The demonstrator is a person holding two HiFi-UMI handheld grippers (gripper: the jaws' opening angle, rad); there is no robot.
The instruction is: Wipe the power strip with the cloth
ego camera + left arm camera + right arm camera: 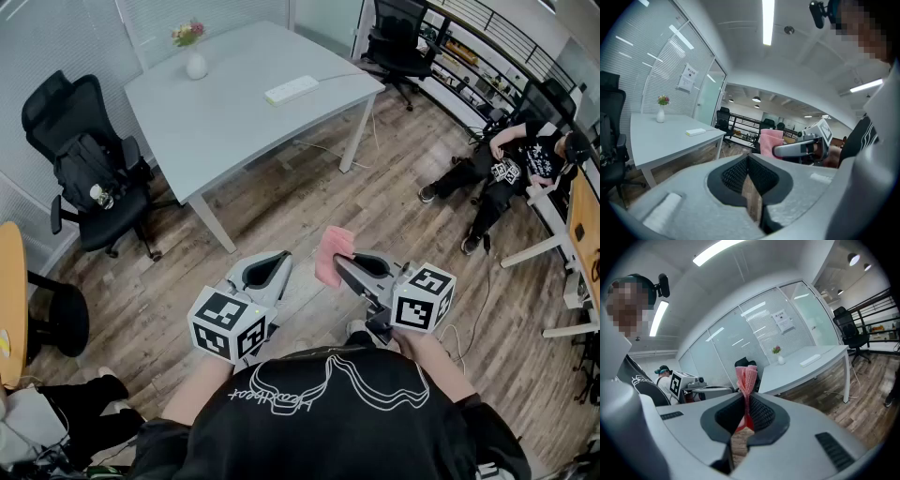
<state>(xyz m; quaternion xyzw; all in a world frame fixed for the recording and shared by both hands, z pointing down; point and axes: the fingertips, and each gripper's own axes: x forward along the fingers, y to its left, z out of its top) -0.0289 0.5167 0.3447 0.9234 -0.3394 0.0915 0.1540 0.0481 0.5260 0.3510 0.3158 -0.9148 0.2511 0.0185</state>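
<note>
Left gripper (pixel 277 260): jaws together with nothing between them, held low in front of the body. I judge it is the spare hand for now, perhaps kept free to steady the strip later.
Table (pixel 225 122): grey, ahead across bare wooden floor, with a white vase (pixel 196 65) at its far side.
Power strip (pixel 292 89): white, lying flat towards the right end of the table top, near its edge. It is well apart from both grippers, so no wiping is possible from here.
Cloth (pixel 333 253): pink and folded, standing up out of the right gripper's jaws. It is pinched low down, so most of it hangs free as a wiping face.
Right gripper (pixel 341 264): clamped on the cloth, just beside the left gripper and pointed towards the table.
Stage: cloth in hand, strip untouched; the next need, as I judge it, is to get closer to the table.
</note>
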